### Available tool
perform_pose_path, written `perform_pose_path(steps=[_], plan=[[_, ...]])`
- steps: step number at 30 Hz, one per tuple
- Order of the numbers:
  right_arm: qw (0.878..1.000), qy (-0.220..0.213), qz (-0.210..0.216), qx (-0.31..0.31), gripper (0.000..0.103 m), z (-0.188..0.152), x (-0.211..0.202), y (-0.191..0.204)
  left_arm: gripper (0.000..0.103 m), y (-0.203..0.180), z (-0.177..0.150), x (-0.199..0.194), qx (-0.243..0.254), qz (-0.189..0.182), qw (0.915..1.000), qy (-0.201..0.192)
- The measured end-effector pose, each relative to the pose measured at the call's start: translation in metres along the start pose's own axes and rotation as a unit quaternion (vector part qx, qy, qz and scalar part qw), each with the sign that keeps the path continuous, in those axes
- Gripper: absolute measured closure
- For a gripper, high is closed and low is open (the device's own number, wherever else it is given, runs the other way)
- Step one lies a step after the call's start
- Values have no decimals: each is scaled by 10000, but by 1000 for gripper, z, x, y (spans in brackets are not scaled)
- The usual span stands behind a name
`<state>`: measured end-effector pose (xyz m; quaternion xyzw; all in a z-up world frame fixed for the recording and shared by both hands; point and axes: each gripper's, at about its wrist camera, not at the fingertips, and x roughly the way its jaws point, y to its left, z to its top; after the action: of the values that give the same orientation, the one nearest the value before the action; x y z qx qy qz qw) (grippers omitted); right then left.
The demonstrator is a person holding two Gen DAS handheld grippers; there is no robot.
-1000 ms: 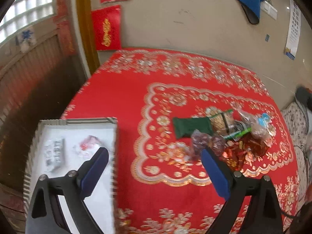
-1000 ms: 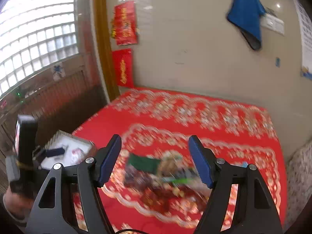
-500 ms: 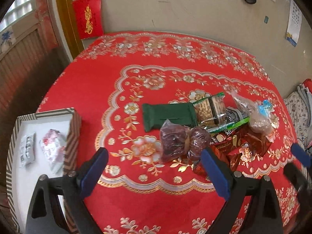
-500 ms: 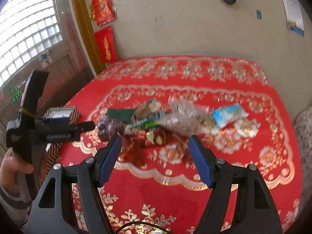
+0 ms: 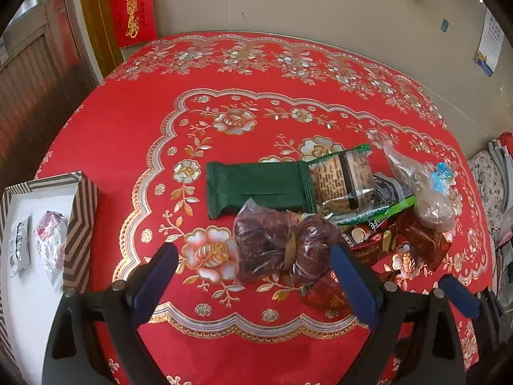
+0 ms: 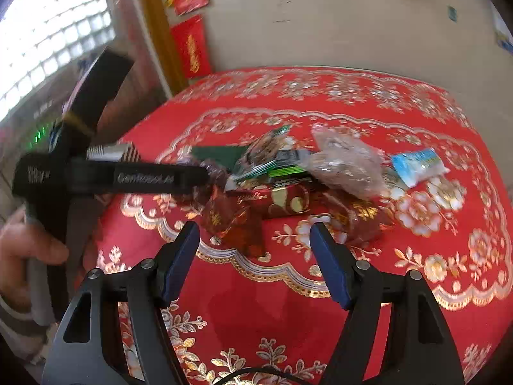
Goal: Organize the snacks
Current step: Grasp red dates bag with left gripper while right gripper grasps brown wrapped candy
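Observation:
A heap of snacks lies on the red tablecloth (image 5: 134,134): a dark green packet (image 5: 256,189), a dark red bag of dried fruit (image 5: 282,243), a clear cracker pack (image 5: 343,179), a clear bag of brown sweets (image 5: 426,199), red-gold wrapped sweets (image 6: 282,199) and a blue-white packet (image 6: 416,165). My left gripper (image 5: 253,276) is open, just short of the dark red bag. My right gripper (image 6: 253,250) is open, just short of the red-gold sweets. A striped box (image 5: 80,218) at the left holds two small packets (image 5: 48,243).
The table stands against a beige wall (image 5: 320,6) with red hangings (image 5: 131,9). A wooden doorframe and glass-block window (image 6: 57,41) are at the left. The left gripper's body (image 6: 112,178) crosses the right wrist view. Patterned fabric (image 5: 493,186) lies past the table's right edge.
Both grippers have moved forward and down toward the snack heap. The left view has swung from the box to the heap. Both stay open.

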<state>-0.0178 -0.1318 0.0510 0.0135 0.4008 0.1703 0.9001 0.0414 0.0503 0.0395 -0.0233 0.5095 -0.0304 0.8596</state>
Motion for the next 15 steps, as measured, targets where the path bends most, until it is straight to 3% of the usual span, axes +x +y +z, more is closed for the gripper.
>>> perform_pose_path(steps=[9, 15], plan=[[9940, 126, 102, -1085, 31, 10, 20, 21, 6, -6, 5, 12, -21, -136, 9998, 129], [9910, 372, 707, -1076, 31, 20, 37, 18, 6, 0, 10, 16, -223, -321, 9990, 230]])
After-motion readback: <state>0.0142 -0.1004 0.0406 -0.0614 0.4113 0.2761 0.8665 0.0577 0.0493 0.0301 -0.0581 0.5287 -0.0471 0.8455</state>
